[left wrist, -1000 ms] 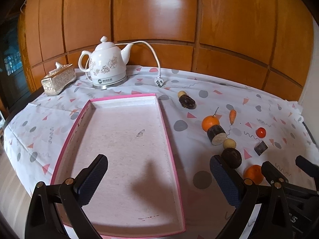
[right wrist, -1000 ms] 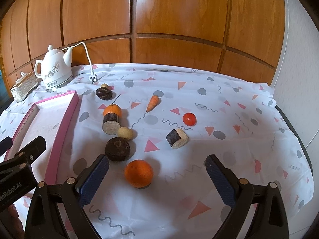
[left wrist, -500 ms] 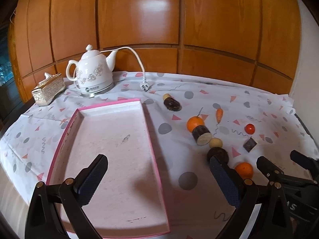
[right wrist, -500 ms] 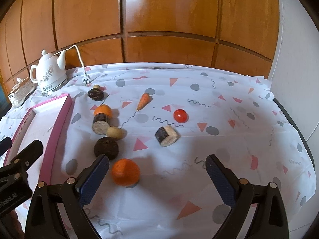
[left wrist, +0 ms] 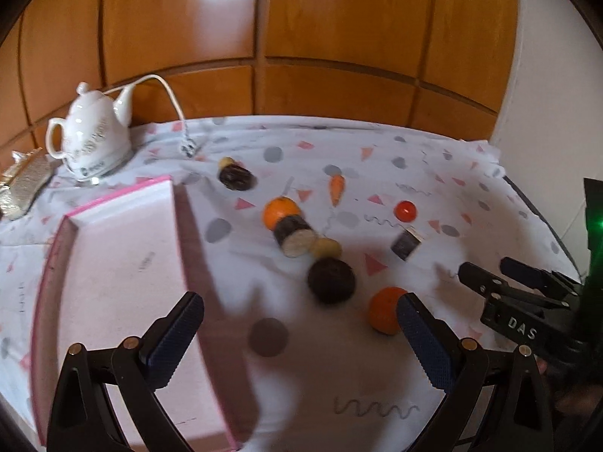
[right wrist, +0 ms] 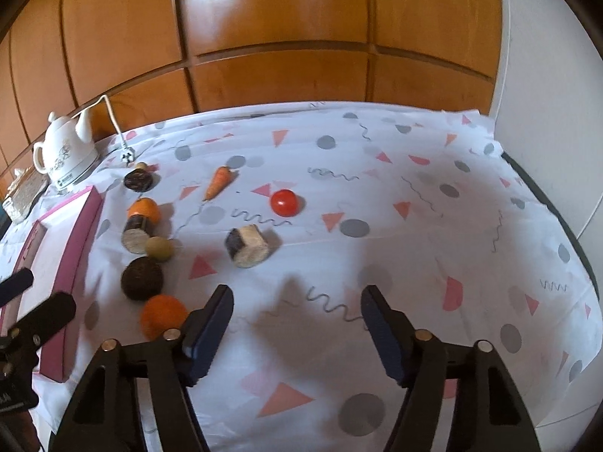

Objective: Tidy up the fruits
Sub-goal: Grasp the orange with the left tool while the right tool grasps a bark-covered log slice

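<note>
A pink-rimmed tray [left wrist: 177,233] lies on the left of the patterned cloth. To its right lie an orange [left wrist: 382,310] [right wrist: 162,316], a dark round fruit [left wrist: 331,280] [right wrist: 142,278], a small yellow fruit [right wrist: 160,248], a cut dark cylinder [right wrist: 136,231], a second orange [right wrist: 144,209], a carrot [right wrist: 218,180], a red tomato [right wrist: 283,202] and another cut piece [right wrist: 248,246]. My left gripper [left wrist: 297,333] is open over the tray's right edge, its right finger beside the near orange. My right gripper [right wrist: 297,324] hangs above bare cloth; its jaws are closing with nothing between them.
A white kettle [left wrist: 92,139] with its cord and plug [left wrist: 188,148] stands at the back left beside a gold box [left wrist: 24,184]. Wood panelling runs behind the table, and a white wall [right wrist: 546,75] rises at the right. The table edge curves along the right side.
Both views have swung right: the tray slid left and the fruits moved toward the middle. My right gripper's jaws have narrowed, and the near orange has left their gap.
</note>
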`<state>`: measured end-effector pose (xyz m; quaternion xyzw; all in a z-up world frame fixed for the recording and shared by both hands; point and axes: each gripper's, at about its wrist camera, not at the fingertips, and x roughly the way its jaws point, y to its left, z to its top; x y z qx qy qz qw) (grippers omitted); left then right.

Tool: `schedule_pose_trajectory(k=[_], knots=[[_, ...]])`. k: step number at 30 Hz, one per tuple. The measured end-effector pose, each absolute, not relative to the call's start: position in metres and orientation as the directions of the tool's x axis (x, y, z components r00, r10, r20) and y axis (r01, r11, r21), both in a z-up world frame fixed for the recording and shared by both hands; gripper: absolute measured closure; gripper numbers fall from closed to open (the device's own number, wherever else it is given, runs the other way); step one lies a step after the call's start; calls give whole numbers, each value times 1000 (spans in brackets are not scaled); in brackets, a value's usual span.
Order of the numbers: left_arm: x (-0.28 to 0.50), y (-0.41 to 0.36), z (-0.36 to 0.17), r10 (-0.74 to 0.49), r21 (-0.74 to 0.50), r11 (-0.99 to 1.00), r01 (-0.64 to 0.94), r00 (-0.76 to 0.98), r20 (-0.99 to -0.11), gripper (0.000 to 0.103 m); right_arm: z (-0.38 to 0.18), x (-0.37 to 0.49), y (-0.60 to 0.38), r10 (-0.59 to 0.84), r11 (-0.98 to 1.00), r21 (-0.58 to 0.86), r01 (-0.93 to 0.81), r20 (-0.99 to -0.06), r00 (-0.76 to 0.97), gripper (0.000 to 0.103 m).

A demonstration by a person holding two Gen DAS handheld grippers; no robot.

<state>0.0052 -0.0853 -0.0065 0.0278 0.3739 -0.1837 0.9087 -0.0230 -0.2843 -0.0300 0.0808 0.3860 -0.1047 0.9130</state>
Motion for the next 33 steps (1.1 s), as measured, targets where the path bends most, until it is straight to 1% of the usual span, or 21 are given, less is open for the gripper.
schedule_pose_trajectory(k=[1,4,6,7,9,12,13,14,15,20,22,23,24,33], knots=[[6,-90,-9,-319,-82,925,371,641,-699,1,-31,-23,-287,-126,964,72,256,-725,677,35],[8,-100,-13,-345,-84,907,414,612,-712,9,-35,-22,-292,-114,962,87,259,-736,667,39],[10,-108,-17,-369,-95,890,446,582,-724,20,-37,-22,-293,-115,963,81,258,-741,662,45],[11,-113,-20,-378,-97,881,463,565,-733,22,-38,-22,-294,-110,963,85,255,-742,661,47],[13,-123,-24,-406,-119,860,496,525,-748,35,-38,-22,-295,-98,965,93,247,-742,664,51],[14,-140,-31,-422,-123,839,530,491,-762,39,-38,-22,-295,-84,967,102,235,-740,667,52],[15,-144,-33,-423,-123,835,536,482,-767,42,-38,-22,-296,-78,967,108,232,-739,669,52],[16,-147,-36,-427,-128,830,542,472,-772,48,-38,-22,-296,-73,967,111,229,-740,669,52],[18,-150,-39,-426,-131,829,544,462,-778,50,-39,-22,-297,-70,967,114,228,-740,668,52],[24,-158,-56,-405,-129,839,529,448,-797,50,-42,-19,-300,-32,964,153,217,-745,666,52],[25,-156,-59,-411,-135,839,527,452,-792,51,-42,-17,-301,-6,964,174,200,-741,672,52],[25,-155,-60,-419,-140,838,527,458,-784,60,-42,-16,-301,6,964,184,192,-737,676,52],[25,-155,-59,-441,-161,830,533,453,-775,64,-40,-14,-300,17,966,188,179,-733,681,52],[12,-144,-52,-455,-160,830,535,482,-749,65,-39,17,-287,132,969,239,64,-717,684,52]])
